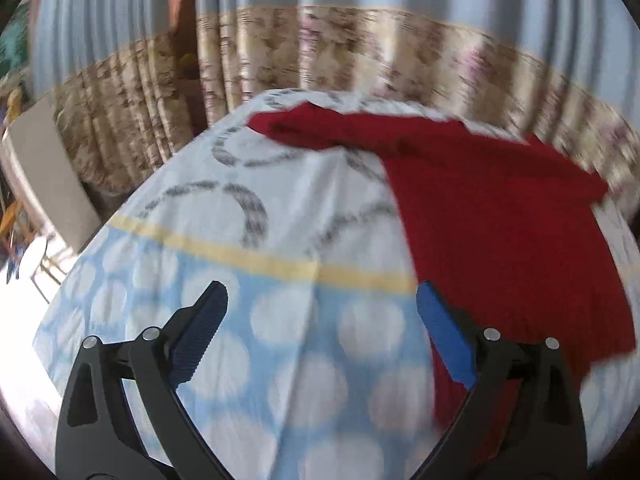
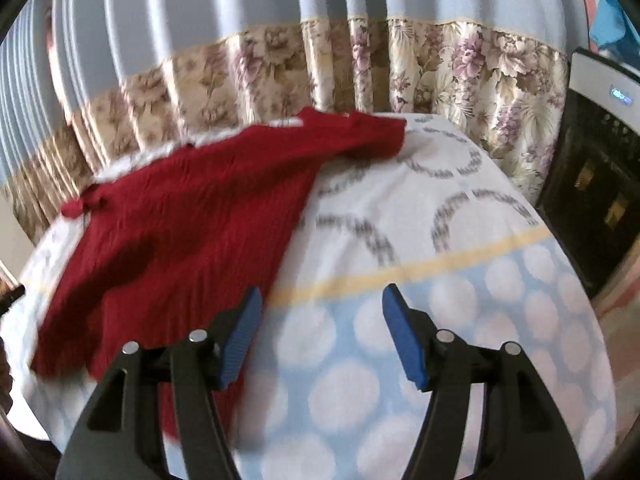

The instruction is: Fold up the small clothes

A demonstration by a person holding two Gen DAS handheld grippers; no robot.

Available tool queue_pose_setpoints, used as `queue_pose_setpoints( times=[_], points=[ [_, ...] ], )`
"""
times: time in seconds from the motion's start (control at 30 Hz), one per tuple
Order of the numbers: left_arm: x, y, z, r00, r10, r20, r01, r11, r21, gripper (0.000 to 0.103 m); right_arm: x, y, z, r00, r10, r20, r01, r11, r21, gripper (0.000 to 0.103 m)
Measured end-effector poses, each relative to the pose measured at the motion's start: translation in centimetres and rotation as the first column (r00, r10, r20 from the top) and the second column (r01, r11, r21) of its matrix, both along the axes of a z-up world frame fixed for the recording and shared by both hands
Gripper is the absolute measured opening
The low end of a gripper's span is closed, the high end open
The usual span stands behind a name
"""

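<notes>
A small dark red knit garment (image 1: pixel 492 216) lies spread flat on a cloth-covered table (image 1: pixel 248 240), one sleeve stretched to the far left. My left gripper (image 1: pixel 322 300) is open and empty, hovering over the bare cloth just left of the garment's near hem. In the right wrist view the same red garment (image 2: pixel 192 220) lies to the left, a sleeve reaching to the far right. My right gripper (image 2: pixel 322 300) is open and empty above the table cloth (image 2: pixel 460 220), its left finger (image 2: pixel 240 340) close to the garment's near edge.
The cloth is white with grey rings, a yellow stripe and a blue band with white dots. Floral and blue curtains (image 2: pixel 460 64) hang behind the table. A dark appliance (image 2: pixel 596 176) stands at the right. A beige board (image 1: pixel 48 168) leans at the left.
</notes>
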State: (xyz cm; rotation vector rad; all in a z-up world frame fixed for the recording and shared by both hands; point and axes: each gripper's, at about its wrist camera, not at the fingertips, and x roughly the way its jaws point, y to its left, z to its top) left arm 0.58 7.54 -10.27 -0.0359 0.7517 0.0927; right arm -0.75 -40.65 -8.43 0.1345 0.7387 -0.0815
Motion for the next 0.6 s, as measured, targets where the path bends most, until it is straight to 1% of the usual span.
queue_pose_setpoints(
  times=[0.1, 0.17, 0.23, 0.33, 0.43, 0.5, 0.53, 0.57, 0.6],
  points=[
    [-2.7, -1.0, -0.3, 0.999, -0.050, 0.013, 0.050, 0.999, 0.015, 0.095, -2.7, 1.2, -1.3, 0.998, 0.040, -0.039, -0.039, 0.999, 0.030, 0.064],
    [-3.9, -1.7, -0.5, 0.996, -0.089, 0.014, 0.089, 0.996, -0.004, 0.095, -4.1, 2.4, -2.0, 0.996, 0.071, -0.051, -0.069, 0.997, 0.038, 0.064],
    [-4.8, -2.5, -0.9, 0.992, -0.122, 0.016, 0.122, 0.992, -0.027, 0.095, -4.6, 3.1, -2.3, 0.994, 0.094, -0.047, -0.091, 0.995, 0.049, 0.064],
    [-5.1, -3.8, -1.7, 0.989, -0.151, 0.001, 0.151, 0.987, -0.046, 0.095, -4.9, 4.6, -2.7, 0.993, 0.113, -0.043, -0.110, 0.992, 0.068, 0.064],
    [-4.5, -5.1, -2.5, 0.982, -0.183, -0.040, 0.181, 0.982, -0.058, 0.095, -4.4, 5.6, -3.3, 0.990, 0.129, -0.052, -0.123, 0.987, 0.104, 0.064],
    [-4.0, -5.8, -3.0, 0.978, -0.199, -0.058, 0.195, 0.979, -0.063, 0.095, -4.1, 6.6, -3.7, 0.988, 0.139, -0.066, -0.133, 0.987, 0.094, 0.063],
    [-3.8, -6.0, -3.1, 0.978, -0.198, -0.063, 0.194, 0.979, -0.064, 0.095, -3.8, 6.8, -3.9, 0.987, 0.146, -0.072, -0.139, 0.986, 0.095, 0.054],
    [-3.6, -6.1, -3.2, 0.978, -0.199, -0.065, 0.194, 0.979, -0.069, 0.095, -3.6, 7.1, -4.1, 0.985, 0.156, -0.078, -0.148, 0.984, 0.098, 0.033],
    [-3.4, -6.2, -3.2, 0.978, -0.199, -0.066, 0.194, 0.978, -0.077, 0.095, -3.4, 7.4, -4.2, 0.983, 0.166, -0.084, -0.157, 0.983, 0.098, 0.026]
  ],
)
